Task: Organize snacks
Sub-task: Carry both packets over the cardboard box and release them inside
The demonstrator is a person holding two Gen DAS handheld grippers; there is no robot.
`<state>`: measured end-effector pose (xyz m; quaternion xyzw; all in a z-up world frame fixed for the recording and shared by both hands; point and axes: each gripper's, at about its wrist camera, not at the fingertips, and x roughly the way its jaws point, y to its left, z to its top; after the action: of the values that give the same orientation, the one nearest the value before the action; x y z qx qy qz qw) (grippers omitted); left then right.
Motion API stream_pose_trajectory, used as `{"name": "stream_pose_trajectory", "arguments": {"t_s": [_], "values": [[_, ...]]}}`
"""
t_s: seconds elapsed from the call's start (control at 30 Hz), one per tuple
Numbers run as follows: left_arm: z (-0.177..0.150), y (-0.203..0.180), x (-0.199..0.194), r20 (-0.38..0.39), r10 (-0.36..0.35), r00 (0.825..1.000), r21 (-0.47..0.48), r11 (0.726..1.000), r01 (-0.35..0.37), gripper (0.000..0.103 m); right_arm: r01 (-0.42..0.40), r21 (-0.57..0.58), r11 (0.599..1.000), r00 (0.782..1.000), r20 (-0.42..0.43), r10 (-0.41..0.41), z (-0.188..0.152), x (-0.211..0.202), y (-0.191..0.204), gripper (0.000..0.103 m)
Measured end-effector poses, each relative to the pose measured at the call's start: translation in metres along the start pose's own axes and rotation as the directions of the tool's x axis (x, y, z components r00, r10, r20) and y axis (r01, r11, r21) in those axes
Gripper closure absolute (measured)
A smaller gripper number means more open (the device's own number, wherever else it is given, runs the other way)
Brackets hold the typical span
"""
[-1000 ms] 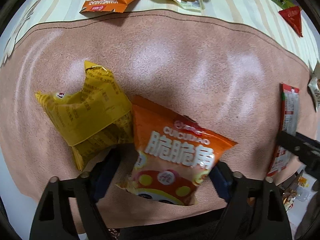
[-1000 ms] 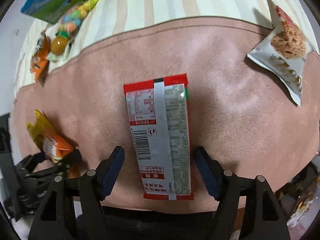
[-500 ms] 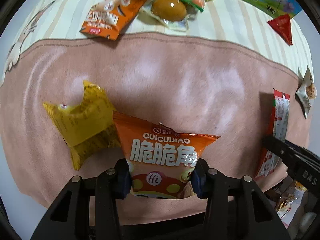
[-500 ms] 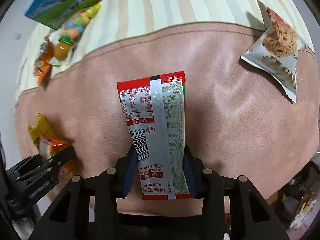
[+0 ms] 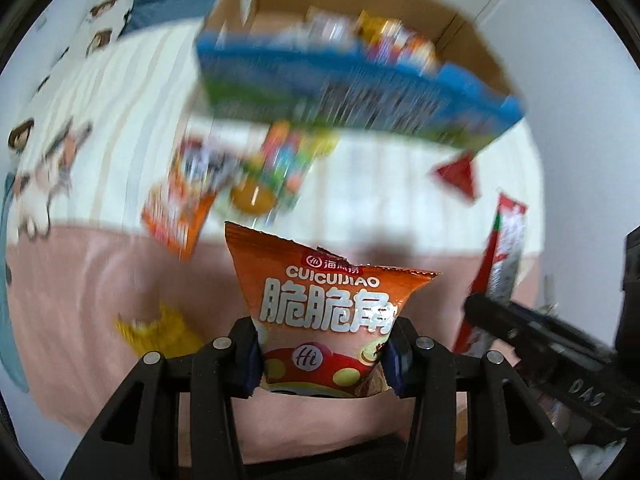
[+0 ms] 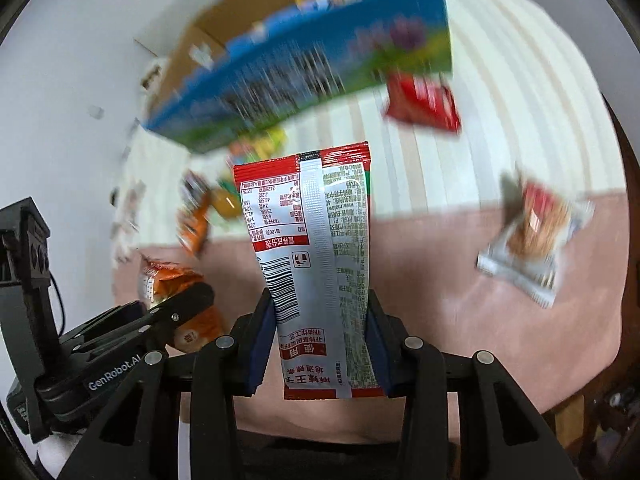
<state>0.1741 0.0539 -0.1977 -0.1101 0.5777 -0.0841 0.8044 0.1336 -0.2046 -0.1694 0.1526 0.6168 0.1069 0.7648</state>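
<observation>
My left gripper [image 5: 324,356] is shut on an orange chip bag [image 5: 320,300] and holds it up above the pink blanket [image 5: 100,300]. My right gripper [image 6: 320,344] is shut on a red and silver snack packet [image 6: 316,256], also lifted. That packet shows at the right of the left wrist view [image 5: 500,264]. The orange bag shows at the left of the right wrist view [image 6: 168,280]. An open cardboard box [image 5: 352,32] with a blue printed side holds several snacks and stands ahead of both grippers [image 6: 304,60].
On the striped sheet lie an orange packet [image 5: 172,212], a colourful candy bag [image 5: 280,160] and a red packet [image 6: 420,100]. A yellow bag [image 5: 160,328] and a white cracker packet [image 6: 532,236] lie on the pink blanket. The view is motion-blurred.
Both grippers have lifted their packets off the blanket and tilted upward, bringing the cardboard box into view. A second ago both grippers were open around their packets.
</observation>
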Motion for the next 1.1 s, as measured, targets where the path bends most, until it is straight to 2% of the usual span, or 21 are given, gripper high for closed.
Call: {"name": "stream_pose_trajectory", "arguments": {"t_s": [0.13, 0.23, 0.33, 0.43, 0.5, 0.63, 0.7, 0.83, 0.93, 1.0, 1.03, 1.07, 1.1], "values": [[0.058, -0.021, -0.038, 0.088, -0.046, 0.995, 0.024, 0.999, 0.044, 0.059, -0.042, -0.016, 0.999, 0.997, 0.062, 0.043, 0.045, -0.027, 0.015, 0.059], [0.096, -0.03, -0.058, 0.133, -0.049, 0.99, 0.042, 0.998, 0.043, 0.059, -0.038, -0.029, 0.999, 0.993, 0.111, 0.041, 0.085, -0.043, 0.022, 0.059], [0.147, -0.044, -0.063, 0.165, -0.022, 0.986, 0.065, 0.998, 0.011, 0.059, 0.0, -0.038, 0.999, 0.988, 0.154, 0.006, 0.134, -0.047, 0.028, 0.059], [0.193, -0.045, -0.058, 0.165, 0.011, 0.986, 0.073, 0.997, -0.023, 0.059, 0.061, -0.033, 0.998, 0.984, 0.172, -0.055, 0.183, -0.043, 0.03, 0.059], [0.225, -0.043, -0.045, 0.141, 0.035, 0.989, 0.076, 0.996, -0.046, 0.059, 0.106, -0.022, 0.994, 0.983, 0.156, -0.101, 0.216, -0.031, 0.027, 0.059], [0.28, -0.028, -0.004, 0.062, 0.083, 0.995, 0.046, 0.995, -0.086, 0.059, 0.185, 0.004, 0.983, 0.977, 0.107, -0.184, 0.26, -0.004, 0.018, 0.059], [0.296, -0.017, 0.019, 0.023, 0.101, 0.995, 0.024, 0.995, -0.101, 0.059, 0.222, 0.013, 0.975, 0.972, 0.077, -0.223, 0.275, 0.016, 0.013, 0.059], [0.324, -0.002, 0.061, -0.054, 0.139, 0.989, 0.019, 0.99, -0.138, 0.059, 0.261, 0.032, 0.965, 0.965, 0.026, -0.262, 0.292, 0.052, 0.002, 0.059], [0.337, 0.012, 0.092, -0.137, 0.126, 0.983, -0.001, 0.992, -0.128, 0.059, 0.268, 0.061, 0.961, 0.963, -0.025, -0.267, 0.299, 0.077, -0.007, 0.056], [0.34, 0.017, 0.105, -0.171, 0.122, 0.978, -0.01, 0.992, -0.125, 0.054, 0.282, 0.077, 0.956, 0.959, -0.066, -0.277, 0.303, 0.09, -0.014, 0.042], [0.342, 0.019, 0.109, -0.171, 0.123, 0.978, -0.014, 0.992, -0.127, 0.042, 0.284, 0.081, 0.955, 0.957, -0.076, -0.278, 0.303, 0.095, -0.015, 0.025], [0.344, 0.021, 0.111, -0.168, 0.126, 0.978, -0.022, 0.991, -0.132, 0.02, 0.285, 0.077, 0.955, 0.957, -0.075, -0.28, 0.304, 0.098, -0.015, 0.014], [0.344, 0.023, 0.112, -0.163, 0.118, 0.98, -0.027, 0.992, -0.124, 0.01, 0.296, 0.067, 0.953, 0.954, -0.075, -0.291, 0.305, 0.101, -0.014, 0.012]]}}
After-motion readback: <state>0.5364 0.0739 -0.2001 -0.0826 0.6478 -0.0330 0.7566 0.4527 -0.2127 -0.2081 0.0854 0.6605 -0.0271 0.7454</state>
